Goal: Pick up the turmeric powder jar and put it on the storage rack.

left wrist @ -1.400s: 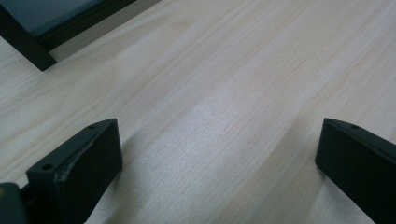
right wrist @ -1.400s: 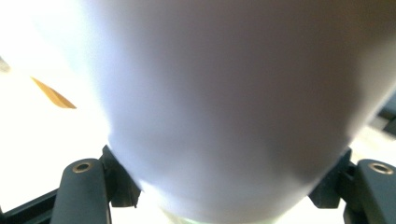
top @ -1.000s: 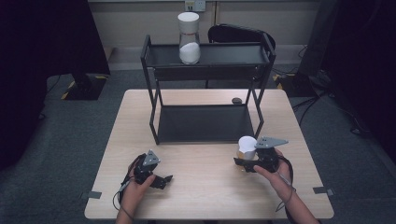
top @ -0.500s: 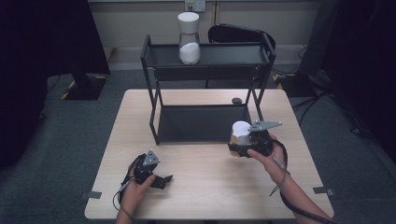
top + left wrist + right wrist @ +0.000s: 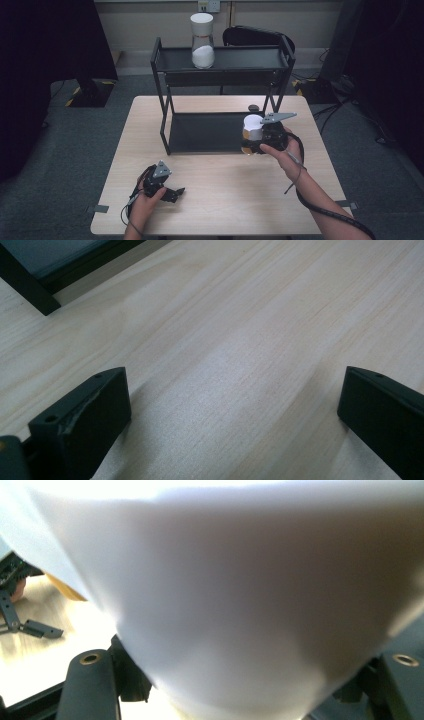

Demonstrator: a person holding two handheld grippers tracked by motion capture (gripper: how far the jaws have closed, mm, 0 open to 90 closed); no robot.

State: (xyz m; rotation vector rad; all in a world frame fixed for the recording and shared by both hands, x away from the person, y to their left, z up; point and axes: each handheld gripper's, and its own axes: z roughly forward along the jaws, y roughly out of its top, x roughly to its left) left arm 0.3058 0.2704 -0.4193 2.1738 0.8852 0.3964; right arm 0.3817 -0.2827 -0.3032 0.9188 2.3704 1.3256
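White jar (image 5: 253,128) clamped in right gripper (image 5: 250,145) jaws, carried higher toward black rack (image 5: 165,127); left gripper (image 5: 172,194) unmoved, jaws apart.

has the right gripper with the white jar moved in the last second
Yes. The right gripper carried the white jar away from the table's near edge toward the black rack.

The high view is dim at its edges, with soft light on the bench (image 5: 210,210). In the right gripper view the white container (image 5: 240,595) is blurred, overexposed at the top.
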